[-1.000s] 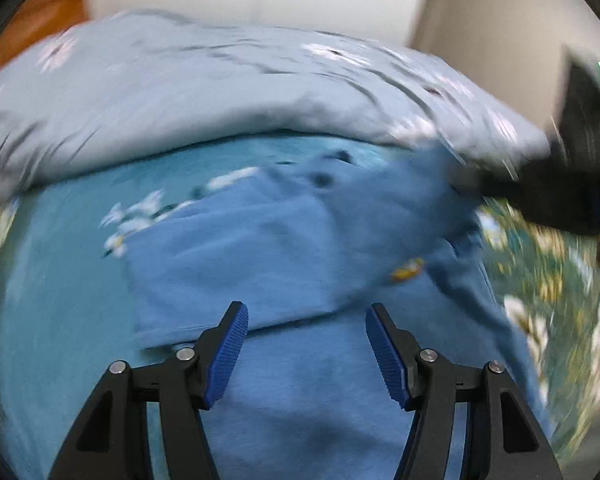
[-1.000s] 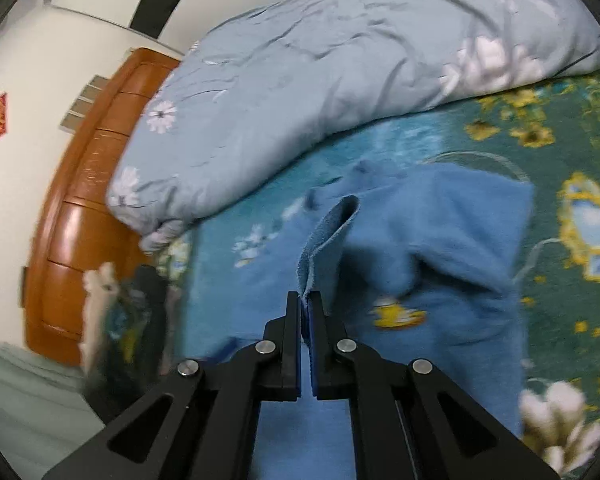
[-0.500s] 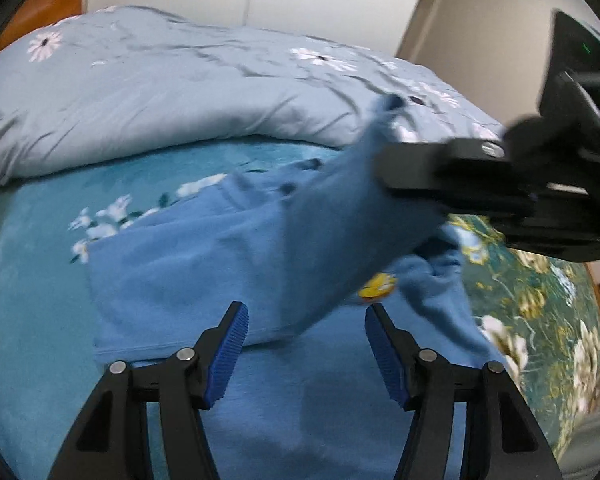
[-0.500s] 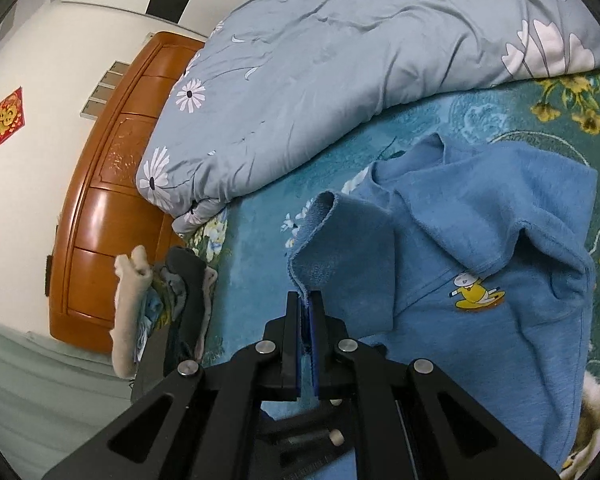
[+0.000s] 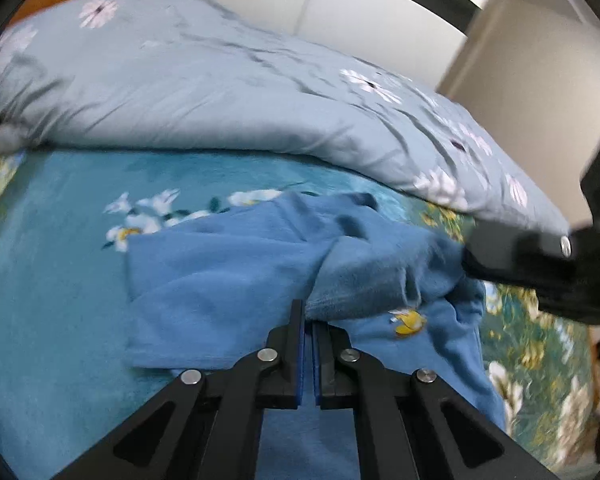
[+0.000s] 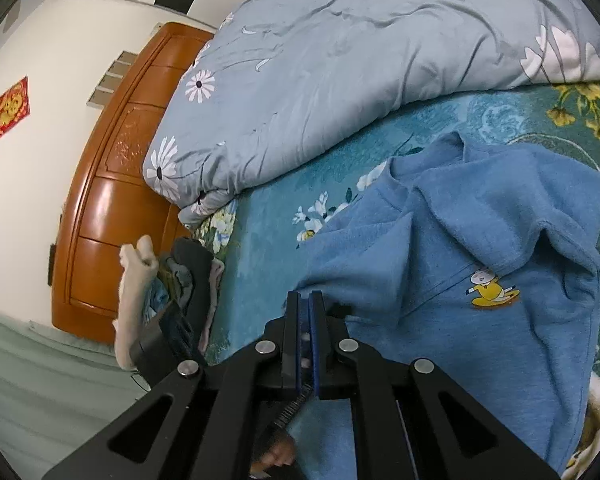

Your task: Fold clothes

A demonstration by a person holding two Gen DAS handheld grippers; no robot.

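Far left in the right wrist view there's a wooden cabinet [image 6: 112, 200] against the wall, with a small pile of clothes [image 6: 168, 280] at the edge of the bed in front of it. Moving right, a grey-blue duvet [image 6: 360, 72] with white flowers is bunched along the far side of the bed, whose teal floral bedspread [image 6: 268, 248] shows below it. The blue sweatshirt [image 6: 480, 280] with a little yellow cartoon print lies rumpled on that bedspread. The left gripper [image 5: 308, 322] has just been closing its jaws and they're now pinched on a raised fold of the sweatshirt. The right gripper [image 6: 304, 300] has its jaws closed too; I see no cloth between the pads, it just sits over the sweatshirt's left edge.
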